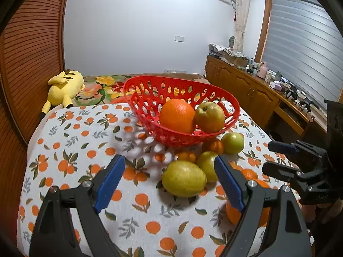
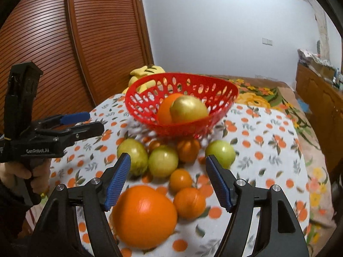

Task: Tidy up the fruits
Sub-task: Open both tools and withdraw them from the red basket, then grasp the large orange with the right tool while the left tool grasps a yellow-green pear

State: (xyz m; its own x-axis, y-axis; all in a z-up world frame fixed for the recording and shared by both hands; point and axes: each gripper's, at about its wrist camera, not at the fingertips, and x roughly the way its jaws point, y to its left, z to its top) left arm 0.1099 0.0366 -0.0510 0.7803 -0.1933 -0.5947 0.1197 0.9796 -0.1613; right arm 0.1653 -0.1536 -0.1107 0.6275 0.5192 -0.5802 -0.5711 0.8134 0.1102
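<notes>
A red perforated basket (image 1: 232, 107) (image 2: 225, 90) stands on the table and holds an orange (image 1: 177, 115) and a yellow-green apple (image 1: 210, 117). In front of it lie loose fruits: a yellow-green fruit (image 1: 184, 178), green fruits (image 1: 232, 143) (image 2: 163, 161), small tangerines (image 2: 181, 180) and a big orange (image 2: 143, 215). My left gripper (image 1: 169, 178) is open and empty, just above the table before the yellow-green fruit. My right gripper (image 2: 168, 178) is open and empty over the big orange; it also shows in the left wrist view (image 1: 272, 156).
The table has an orange-print cloth (image 1: 75, 139). A yellow plush toy (image 1: 62, 87) lies beyond its far left edge on a flowered bed. A wooden slatted door (image 2: 64, 53) is at the left, a wooden cabinet (image 1: 246, 83) with clutter at the right.
</notes>
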